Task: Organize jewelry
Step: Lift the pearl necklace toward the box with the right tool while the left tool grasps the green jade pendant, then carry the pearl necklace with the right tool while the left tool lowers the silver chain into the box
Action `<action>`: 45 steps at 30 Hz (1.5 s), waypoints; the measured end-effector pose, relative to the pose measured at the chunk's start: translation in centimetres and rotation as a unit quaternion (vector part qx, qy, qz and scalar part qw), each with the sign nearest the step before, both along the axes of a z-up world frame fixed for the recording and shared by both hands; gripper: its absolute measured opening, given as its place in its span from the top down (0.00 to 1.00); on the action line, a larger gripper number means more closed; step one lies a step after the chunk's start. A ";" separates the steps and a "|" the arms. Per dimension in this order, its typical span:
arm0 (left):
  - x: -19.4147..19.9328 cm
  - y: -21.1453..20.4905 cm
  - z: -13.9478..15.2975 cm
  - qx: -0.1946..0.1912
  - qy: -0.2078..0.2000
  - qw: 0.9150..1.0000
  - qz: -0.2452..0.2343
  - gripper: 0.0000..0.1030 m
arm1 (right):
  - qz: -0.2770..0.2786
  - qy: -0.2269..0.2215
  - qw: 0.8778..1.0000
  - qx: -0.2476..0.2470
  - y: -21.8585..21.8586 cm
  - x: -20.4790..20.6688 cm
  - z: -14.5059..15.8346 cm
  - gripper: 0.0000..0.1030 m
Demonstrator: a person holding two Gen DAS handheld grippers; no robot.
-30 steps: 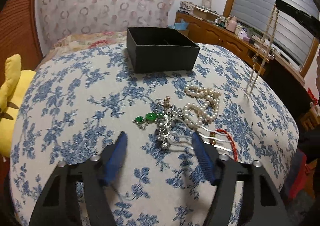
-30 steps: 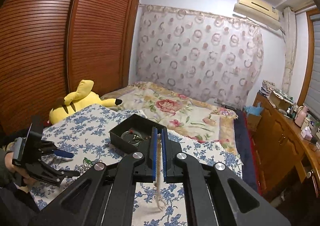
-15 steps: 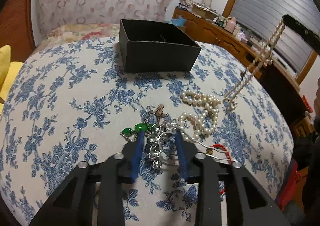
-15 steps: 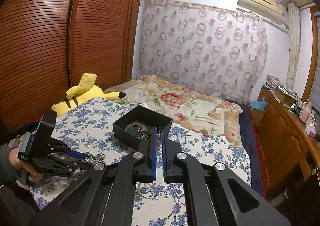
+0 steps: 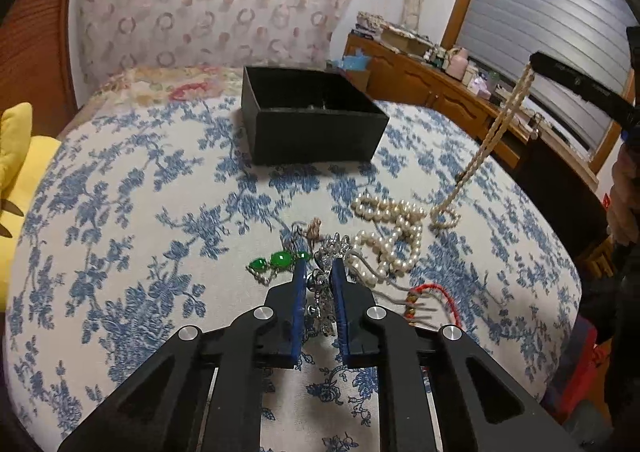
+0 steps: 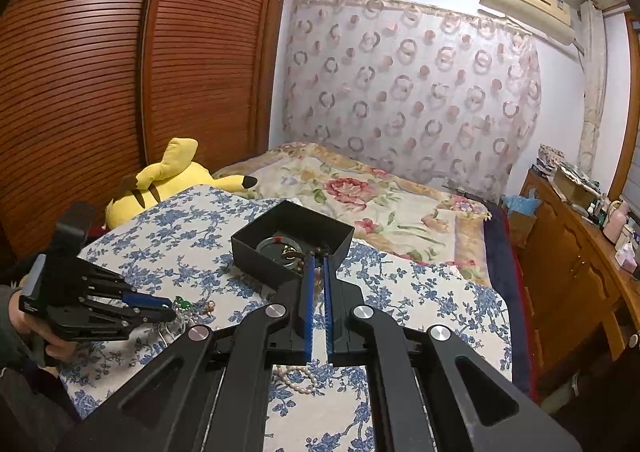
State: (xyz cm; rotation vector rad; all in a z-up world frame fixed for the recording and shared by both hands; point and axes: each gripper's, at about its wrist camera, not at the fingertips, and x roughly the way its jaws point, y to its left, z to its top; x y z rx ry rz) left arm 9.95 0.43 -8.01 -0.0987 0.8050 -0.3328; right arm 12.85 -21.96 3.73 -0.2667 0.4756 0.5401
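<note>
A black open box (image 5: pixel 312 124) stands at the far middle of the blue-flowered cloth; in the right wrist view the box (image 6: pixel 292 240) holds a round piece and beads. My left gripper (image 5: pixel 319 272) is shut on a silver hair comb (image 5: pixel 322 284) in the jewelry pile, beside a green-stone piece (image 5: pixel 280 260) and a heap of large pearls (image 5: pixel 392 228). My right gripper (image 6: pixel 317 268) is shut on a thin pearl strand (image 5: pixel 492 136) that hangs down to the cloth, its lower end coiled there. The left gripper also shows in the right wrist view (image 6: pixel 160 304).
A red cord bracelet (image 5: pixel 436 292) lies right of the left gripper. A yellow plush toy (image 6: pixel 172 180) sits at the cloth's left edge. A floral bedspread (image 6: pixel 360 188) lies beyond the box. A wooden dresser (image 6: pixel 580 244) with clutter runs along the right.
My left gripper moved forward over the pile and closed from wide open onto the silver comb. The right gripper lowered the pearl strand, so its end now rests on the cloth.
</note>
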 end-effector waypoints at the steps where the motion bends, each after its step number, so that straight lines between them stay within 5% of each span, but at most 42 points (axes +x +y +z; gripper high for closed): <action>1: 0.0 0.1 0.3 0.000 -0.004 1.000 0.003 0.89 | 0.001 -0.002 1.000 0.000 0.1 0.0 0.1 0.95; 27: 0.1 0.9 5.7 0.022 -0.092 0.995 0.029 0.93 | 0.005 -0.008 1.000 0.004 0.9 0.1 0.8 0.95; 45: 8.2 2.0 9.2 0.007 -0.117 0.992 0.055 0.93 | 0.023 -0.081 0.996 0.027 3.4 5.6 9.3 0.95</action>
